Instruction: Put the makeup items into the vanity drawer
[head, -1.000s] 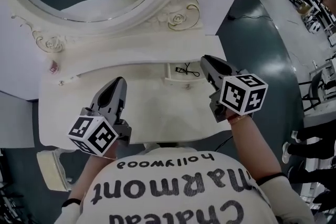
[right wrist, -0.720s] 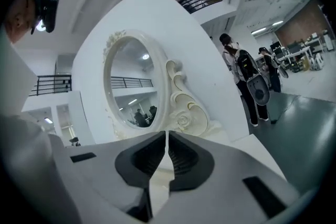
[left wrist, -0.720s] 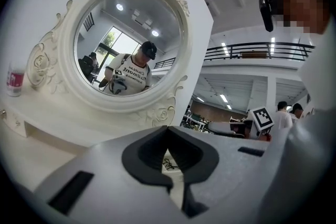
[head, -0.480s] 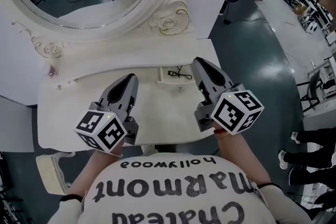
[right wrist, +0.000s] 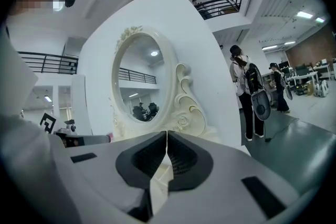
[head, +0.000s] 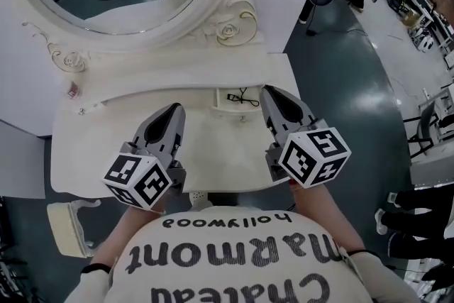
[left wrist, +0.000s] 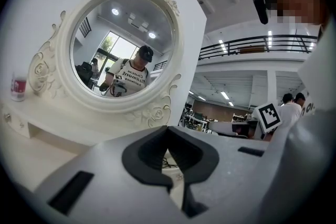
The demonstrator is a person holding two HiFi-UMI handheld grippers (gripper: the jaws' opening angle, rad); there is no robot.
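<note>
Right hand-held gripper point(head: 272, 91), jaws together, just beside drawer point(head: 228, 107).

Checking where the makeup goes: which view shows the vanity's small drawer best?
The head view: the small drawer shows from above, open, with a black looped item inside. The left gripper view catches only a sliver through its jaw hollow; the right gripper view's jaws cover it.

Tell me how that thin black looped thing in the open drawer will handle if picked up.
The black cord looks thin and lies in loose loops, so it is probably floppy and light. Lying flat on the drawer floor, it may be hard to pinch and could slip out. It seems unlikely to roll.
</note>
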